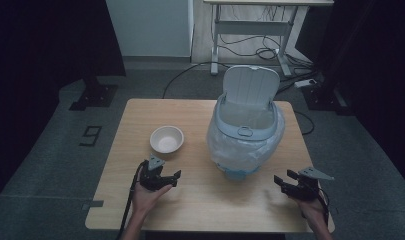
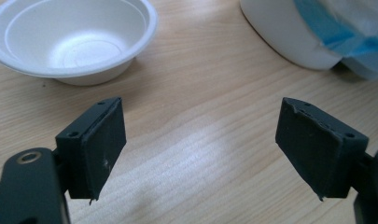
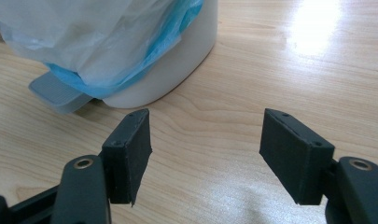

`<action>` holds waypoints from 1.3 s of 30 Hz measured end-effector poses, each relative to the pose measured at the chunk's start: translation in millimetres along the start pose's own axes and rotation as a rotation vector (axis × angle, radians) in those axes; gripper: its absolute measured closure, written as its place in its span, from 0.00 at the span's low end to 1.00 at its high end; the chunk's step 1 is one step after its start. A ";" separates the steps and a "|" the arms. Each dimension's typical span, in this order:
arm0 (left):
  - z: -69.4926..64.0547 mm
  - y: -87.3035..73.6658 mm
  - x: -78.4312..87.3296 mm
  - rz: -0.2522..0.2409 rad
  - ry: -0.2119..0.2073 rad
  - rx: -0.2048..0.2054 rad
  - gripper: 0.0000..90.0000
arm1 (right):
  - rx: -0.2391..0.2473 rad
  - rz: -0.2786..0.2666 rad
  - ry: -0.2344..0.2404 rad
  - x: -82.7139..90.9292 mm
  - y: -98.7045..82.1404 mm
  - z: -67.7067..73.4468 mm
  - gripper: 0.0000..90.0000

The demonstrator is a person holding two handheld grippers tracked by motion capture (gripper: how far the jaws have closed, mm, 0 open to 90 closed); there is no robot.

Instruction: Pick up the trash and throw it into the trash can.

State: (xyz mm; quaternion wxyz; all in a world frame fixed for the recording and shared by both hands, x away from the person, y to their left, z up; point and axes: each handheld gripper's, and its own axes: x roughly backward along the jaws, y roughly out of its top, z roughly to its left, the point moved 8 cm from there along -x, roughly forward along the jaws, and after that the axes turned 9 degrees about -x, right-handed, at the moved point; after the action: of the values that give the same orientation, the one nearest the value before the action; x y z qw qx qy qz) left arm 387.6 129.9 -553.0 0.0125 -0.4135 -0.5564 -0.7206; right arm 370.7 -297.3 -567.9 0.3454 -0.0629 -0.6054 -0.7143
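Observation:
A white paper bowl [image 1: 166,138] sits empty on the left half of the wooden table [image 1: 210,200]. To its right stands a white pedal bin [image 1: 245,135] with its lid [image 1: 251,85] raised and a plastic liner draped over the rim. My left gripper [image 1: 176,175] hovers just in front of the bowl, open and empty. Ahead of its jaws [image 2: 200,126] are the bowl [image 2: 74,39] and the bin's base [image 2: 289,37]. My right gripper [image 1: 285,178] is open and empty near the front right edge. Its jaws [image 3: 205,126] face the bin base [image 3: 177,60] and the grey pedal [image 3: 56,95].
Beyond the table stands a desk frame [image 1: 250,30] with cables [image 1: 240,50] trailing on the floor. A black stand base [image 1: 92,95] sits on the floor at the back left. Bare tabletop lies between the two grippers.

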 end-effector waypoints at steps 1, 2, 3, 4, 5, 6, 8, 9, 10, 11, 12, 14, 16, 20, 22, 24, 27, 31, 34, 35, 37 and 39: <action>1.0 1.2 0.1 -0.002 0.000 0.005 0.18 | -0.001 0.002 -0.001 -0.3 -0.4 -0.1 0.37; 2.2 2.5 0.2 -0.002 0.000 0.007 0.18 | -0.001 0.004 -0.002 -0.7 -0.8 -0.5 0.37; 3.0 3.4 0.1 -0.003 0.001 0.007 0.18 | -0.002 0.006 -0.004 -1.1 -1.3 -1.1 0.37; 3.8 4.4 -0.1 -0.003 0.001 0.008 0.18 | -0.002 0.008 -0.005 -1.3 -1.5 -1.4 0.37; 5.2 6.0 -0.4 -0.002 0.002 0.009 0.18 | -0.002 0.009 -0.005 -1.5 -1.8 -1.7 0.37; 6.4 7.4 -0.7 -0.003 0.003 0.010 0.18 | -0.003 0.011 -0.007 -1.5 -2.1 -2.3 0.37; 9.3 10.0 -1.5 -0.004 0.004 0.015 0.17 | -0.005 0.011 -0.011 -1.6 -2.2 -3.3 0.37; 11.1 11.1 -1.9 -0.002 0.006 0.016 0.17 | -0.006 0.009 -0.013 -1.5 -2.1 -3.9 0.37; 12.7 12.2 -2.4 -0.003 0.008 0.022 0.17 | -0.008 0.007 -0.017 -1.3 -1.9 -4.5 0.37; 14.3 13.3 -2.7 -0.004 0.006 0.028 0.17 | -0.007 0.003 -0.021 -0.9 -1.6 -5.0 0.37; 15.9 14.4 -2.8 -0.004 0.004 0.033 0.17 | -0.006 -0.001 -0.024 -0.7 -1.3 -5.4 0.37; 19.6 17.5 -3.7 -0.008 0.002 0.042 0.16 | -0.008 -0.002 -0.023 -0.7 -1.3 -5.8 0.38; 23.3 21.2 -5.4 -0.008 -0.001 0.050 0.16 | -0.009 0.005 -0.023 -1.9 -2.7 -5.8 0.38; 33.2 27.2 -8.3 0.007 0.019 0.043 0.16 | 0.000 0.020 -0.023 -3.7 -4.9 -4.5 0.38; 38.6 29.9 -9.3 0.012 0.029 0.045 0.16 | -0.001 0.023 -0.020 -4.1 -5.6 -4.6 0.38; 43.4 32.4 -9.7 0.015 0.039 0.051 0.16 | -0.002 0.030 -0.021 -5.1 -7.0 -5.1 0.38; 50.7 35.2 -10.5 0.016 0.055 0.062 0.16 | -0.004 0.036 -0.023 -6.1 -8.6 -5.6 0.37; 58.9 36.9 -12.4 0.024 0.072 0.064 0.16 | 0.000 0.042 -0.022 -5.7 -9.8 -4.8 0.38; 65.1 38.2 -14.3 0.025 0.079 0.070 0.16 | 0.001 0.041 -0.034 -6.5 -9.9 -6.3 0.38; 68.3 38.7 -15.6 0.024 0.079 0.080 0.16 | 0.002 0.037 -0.038 -6.6 -9.6 -6.9 0.38; 73.5 38.8 -18.4 0.024 0.081 0.088 0.16 | 0.001 0.029 -0.043 -5.9 -8.4 -7.3 0.38; 77.3 38.3 -20.5 0.029 0.086 0.090 0.16 | 0.005 0.025 -0.048 -5.1 -8.0 -7.3 0.38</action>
State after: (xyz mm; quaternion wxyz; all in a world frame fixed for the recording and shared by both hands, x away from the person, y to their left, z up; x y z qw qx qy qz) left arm 464.5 169.1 -532.2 0.0652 -0.3892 -0.5812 -0.7117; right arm 372.3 -301.5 -579.0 0.3398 -0.0867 -0.6145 -0.7067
